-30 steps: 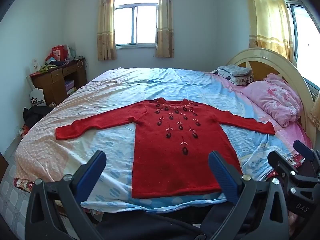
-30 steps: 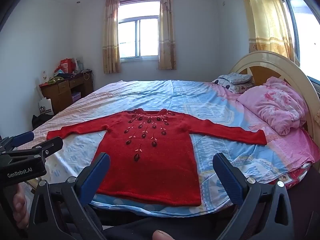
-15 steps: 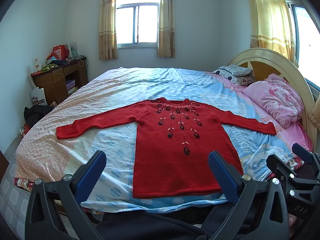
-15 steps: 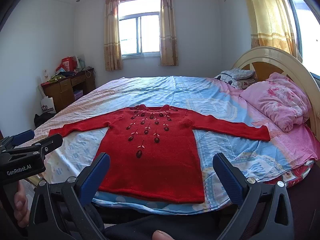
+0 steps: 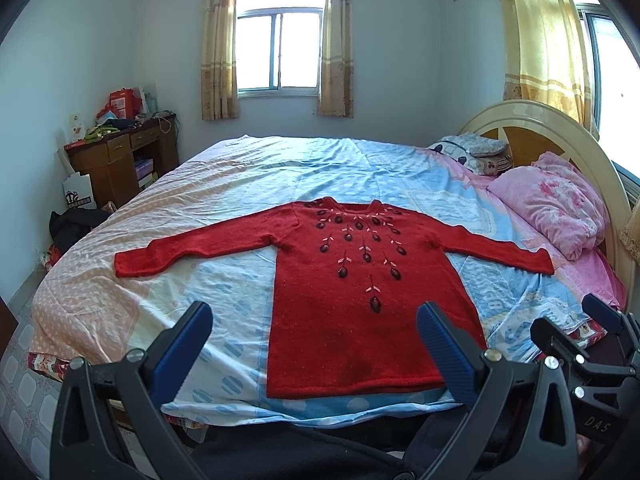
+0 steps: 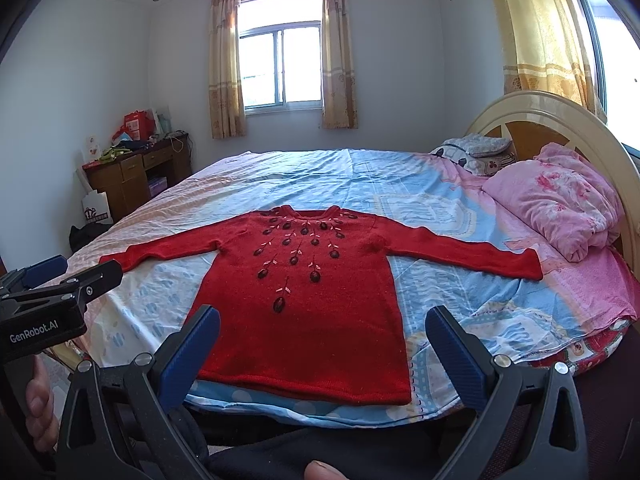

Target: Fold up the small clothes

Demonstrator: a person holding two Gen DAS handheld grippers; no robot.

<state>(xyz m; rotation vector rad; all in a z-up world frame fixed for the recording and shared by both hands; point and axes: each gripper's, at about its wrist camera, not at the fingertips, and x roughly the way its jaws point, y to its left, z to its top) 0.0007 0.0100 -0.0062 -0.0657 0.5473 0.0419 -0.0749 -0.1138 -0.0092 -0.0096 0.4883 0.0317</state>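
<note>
A small red knit sweater [image 5: 352,280] with dark embroidered flowers lies flat, face up, on the bed, both sleeves spread out sideways; it also shows in the right wrist view [image 6: 312,300]. My left gripper [image 5: 314,338] is open and empty, held above the bed's near edge in front of the sweater's hem. My right gripper [image 6: 322,344] is open and empty too, also short of the hem. The right gripper shows at the right edge of the left wrist view [image 5: 580,340], and the left gripper at the left edge of the right wrist view [image 6: 60,276].
The bed [image 5: 120,296] has a pink, blue and white sheet. Pink bedding [image 5: 560,204] and pillows [image 5: 472,152] lie by the curved headboard [image 5: 540,120] on the right. A cluttered wooden desk [image 5: 120,156] stands at the left wall.
Both grippers have tilted and crept slightly; the sweater sits a little lower and nearer in the views. Nothing was grasped and the sweater has not moved.
</note>
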